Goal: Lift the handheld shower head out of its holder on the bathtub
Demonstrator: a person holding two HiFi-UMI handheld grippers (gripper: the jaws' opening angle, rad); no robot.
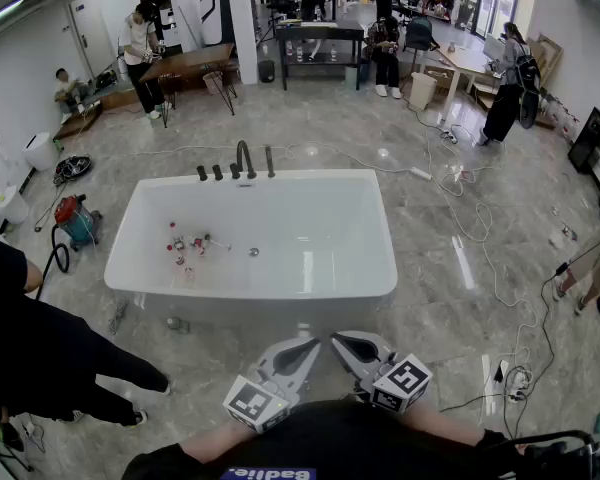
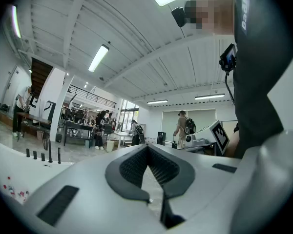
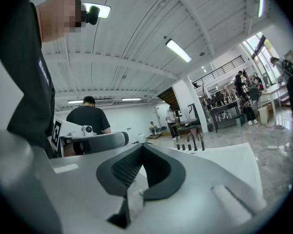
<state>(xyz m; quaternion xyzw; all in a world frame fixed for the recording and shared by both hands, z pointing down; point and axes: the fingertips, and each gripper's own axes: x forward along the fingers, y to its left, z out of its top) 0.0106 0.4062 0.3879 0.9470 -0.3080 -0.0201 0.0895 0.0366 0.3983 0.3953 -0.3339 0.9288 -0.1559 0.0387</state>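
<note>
"Well, where does the handheld shower head (image 1: 270, 161) stand?"

"On the far rim of the bathtub (image 1: 260, 290), at the right end of a row of dark fittings. Its long axis is upright, top end up. Which way its spray face turns is too small to tell."

"What is beside it?"

"The arched spout (image 1: 245, 158) is just to its left, then three short knobs (image 1: 217, 172)."

"And the grippers?"

"The left gripper (image 1: 298, 353) and the right gripper (image 1: 352, 348) point level toward the tub from its near side. Each has its jaws closed together on nothing."

"What lies between?"

"The whole width of the tub. Small red-and-white items (image 1: 185, 243) lie on its bottom beside the drain (image 1: 253, 252). A red vacuum (image 1: 75, 220) and a person in black (image 1: 40, 348) are on its left. Cables (image 1: 470, 238) trail over the floor (image 1: 460, 308) on its right."
</note>
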